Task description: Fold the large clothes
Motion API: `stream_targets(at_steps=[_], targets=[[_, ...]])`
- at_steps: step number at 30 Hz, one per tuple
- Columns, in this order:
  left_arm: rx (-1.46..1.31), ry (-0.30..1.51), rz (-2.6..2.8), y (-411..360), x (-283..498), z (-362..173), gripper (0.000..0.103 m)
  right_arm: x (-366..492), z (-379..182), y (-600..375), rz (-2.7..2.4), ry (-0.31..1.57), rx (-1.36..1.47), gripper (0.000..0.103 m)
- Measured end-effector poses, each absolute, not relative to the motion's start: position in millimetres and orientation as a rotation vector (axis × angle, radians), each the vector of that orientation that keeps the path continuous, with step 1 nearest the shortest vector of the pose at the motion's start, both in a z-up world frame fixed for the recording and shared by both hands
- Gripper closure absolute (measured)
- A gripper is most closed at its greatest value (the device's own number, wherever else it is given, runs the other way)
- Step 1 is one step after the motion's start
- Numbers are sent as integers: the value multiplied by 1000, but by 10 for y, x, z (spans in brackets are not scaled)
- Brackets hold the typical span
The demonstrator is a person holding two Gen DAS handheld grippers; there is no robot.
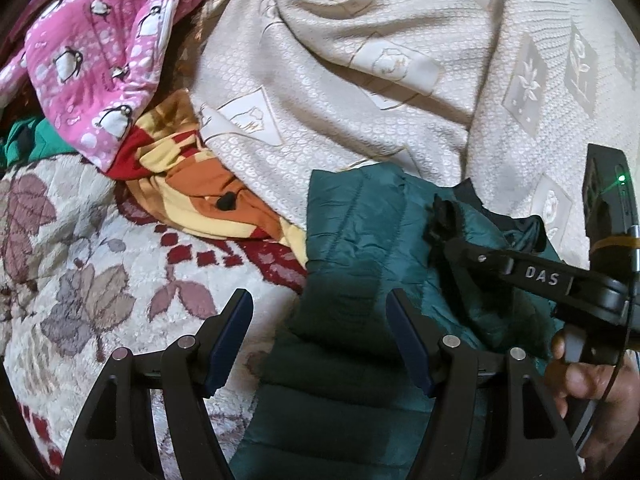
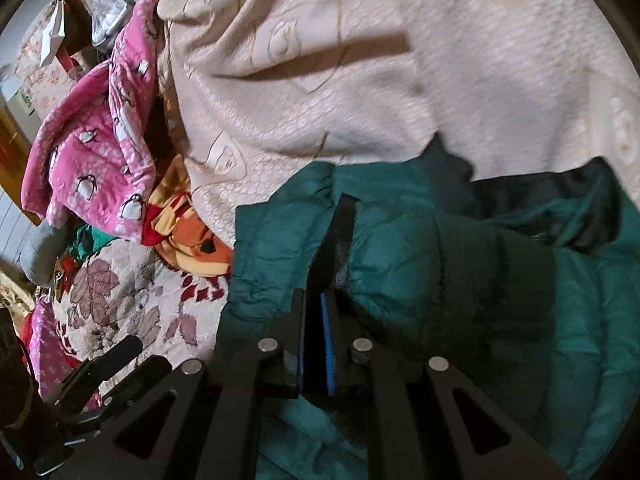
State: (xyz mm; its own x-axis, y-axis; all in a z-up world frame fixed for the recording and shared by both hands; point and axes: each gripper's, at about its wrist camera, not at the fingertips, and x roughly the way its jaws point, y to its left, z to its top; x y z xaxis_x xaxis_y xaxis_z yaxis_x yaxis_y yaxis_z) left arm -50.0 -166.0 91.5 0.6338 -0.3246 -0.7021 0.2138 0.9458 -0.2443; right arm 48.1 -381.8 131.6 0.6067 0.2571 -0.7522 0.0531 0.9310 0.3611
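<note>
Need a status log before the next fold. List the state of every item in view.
Teal quilted puffer jacket: lying crumpled, partly folded.
Black cuff strap: pinched by the right gripper.
Left gripper: open above the jacket.
Pink penguin-print garment: heaped, unfolded.
Orange-and-yellow patterned cloth: bunched.

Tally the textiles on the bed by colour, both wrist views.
Teal: 1, puffer jacket
Pink: 1, penguin-print fabric
Orange/yellow/red: 1, crumpled cloth
Cream: 1, embossed cover
Floral: 1, leaf-pattern blanket
Green: 1, scrap at left edge
Total: 6
</note>
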Motion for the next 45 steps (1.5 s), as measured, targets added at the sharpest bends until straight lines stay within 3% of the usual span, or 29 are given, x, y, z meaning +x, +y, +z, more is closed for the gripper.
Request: stream_targets(at_steps=[12,13,16,21,25,27,32,33,34,36,42,45], targets=[[-130,847,-297,-1685,-450,851,56,635,902,-3834,155,997,481,94],[-129,843,-299,-1692,-454,857,56,617,931,-3839,168,998,490,87],[-146,840,-325,-1703,-469,881,56,492,1119,-3871,192,960,490,53],[-210,817,-411,-1744,-509,976,56,66,1584,-4165,154,870,468,50],[-286,855,-513,-1923,-456,985,50,-472,1834,-4635,5,821,425,37],[-274,865,-531,-2048,-418,962,46,-737,1888,-4886,-58,817,410,37],[-201,962,-494,-2388,-209,680,45,-1343,1886,-5484,-239,786,443,36],[-208,992,-487,-2433,-152,600,51,-1423,1861,-5566,-267,778,459,36],[-215,1015,-481,-2466,-109,535,73,-1494,1825,-5665,-297,773,474,36],[-197,1051,-472,-2541,-39,450,102,-1540,1717,-5783,-326,784,487,36],[-83,919,-433,-2499,-178,617,103,-1226,1334,-5760,-309,855,392,40],[-71,938,-430,-2474,-132,543,103,-960,1048,-5658,-302,940,341,41]])
